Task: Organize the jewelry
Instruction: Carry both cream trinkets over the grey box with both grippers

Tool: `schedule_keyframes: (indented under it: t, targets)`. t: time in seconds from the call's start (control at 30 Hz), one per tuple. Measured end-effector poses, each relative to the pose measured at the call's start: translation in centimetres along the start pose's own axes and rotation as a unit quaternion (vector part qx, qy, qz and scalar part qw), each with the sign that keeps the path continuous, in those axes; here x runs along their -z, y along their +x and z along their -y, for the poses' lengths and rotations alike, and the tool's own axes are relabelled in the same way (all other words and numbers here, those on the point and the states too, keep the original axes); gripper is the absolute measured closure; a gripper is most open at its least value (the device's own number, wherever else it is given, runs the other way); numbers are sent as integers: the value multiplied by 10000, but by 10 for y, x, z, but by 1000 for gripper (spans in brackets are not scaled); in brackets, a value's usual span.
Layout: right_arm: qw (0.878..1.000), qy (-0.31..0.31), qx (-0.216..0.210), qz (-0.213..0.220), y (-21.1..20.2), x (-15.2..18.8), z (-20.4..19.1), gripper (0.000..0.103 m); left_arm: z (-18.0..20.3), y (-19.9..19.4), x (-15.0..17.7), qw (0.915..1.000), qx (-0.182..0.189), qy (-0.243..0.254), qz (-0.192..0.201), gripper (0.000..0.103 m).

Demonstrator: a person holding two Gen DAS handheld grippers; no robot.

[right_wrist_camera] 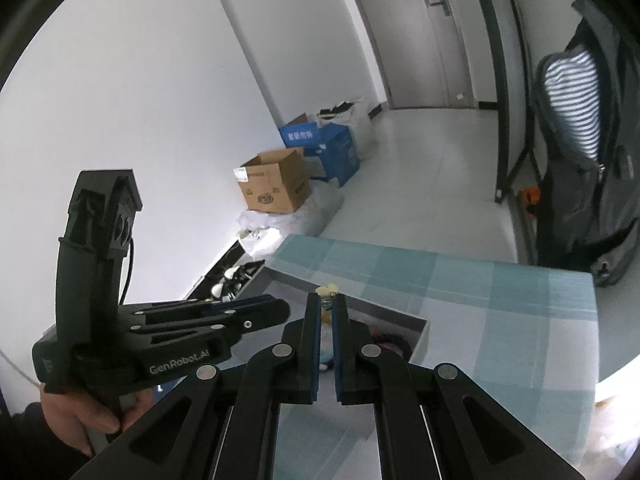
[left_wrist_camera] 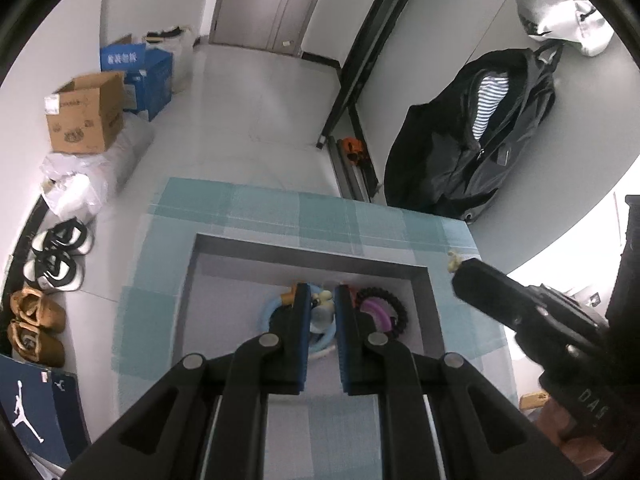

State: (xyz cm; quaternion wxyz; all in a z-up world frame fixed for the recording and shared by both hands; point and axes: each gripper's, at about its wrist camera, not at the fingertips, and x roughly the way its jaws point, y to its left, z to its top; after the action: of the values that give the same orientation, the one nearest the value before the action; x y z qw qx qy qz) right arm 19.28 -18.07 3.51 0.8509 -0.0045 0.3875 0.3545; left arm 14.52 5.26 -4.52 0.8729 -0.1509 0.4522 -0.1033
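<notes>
At frame centre, the right gripper [right_wrist_camera: 327, 300] pinches a small pale beaded trinket [right_wrist_camera: 327, 290] above the grey tray [left_wrist_camera: 420, 280]: light, likely fragile, best nipped by its string. The left gripper [left_wrist_camera: 323, 292] is clenched empty.

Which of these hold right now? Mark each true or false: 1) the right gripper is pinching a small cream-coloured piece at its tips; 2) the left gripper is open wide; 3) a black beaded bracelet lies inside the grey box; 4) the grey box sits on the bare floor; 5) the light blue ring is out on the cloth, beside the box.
1) True: the right gripper is shut on the small cream piece, held above the table.
2) False: the left gripper is shut and holds nothing.
3) True: the black beaded bracelet lies in the grey box.
4) False: the box sits on the checked blue cloth.
5) False: the light blue ring is inside the box.
</notes>
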Motion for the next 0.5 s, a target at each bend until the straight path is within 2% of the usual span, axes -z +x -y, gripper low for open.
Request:
schedule_keyframes:
  t: [0.27,0.5]
  targets:
    - [9982,415,-211,-385,29,8,25,99,-5,24,1,9990,196,-22,-392,96]
    - [9968,400,-240,-642,41,13,28,99,-6,27,-4,9984,295,-22,-474,96]
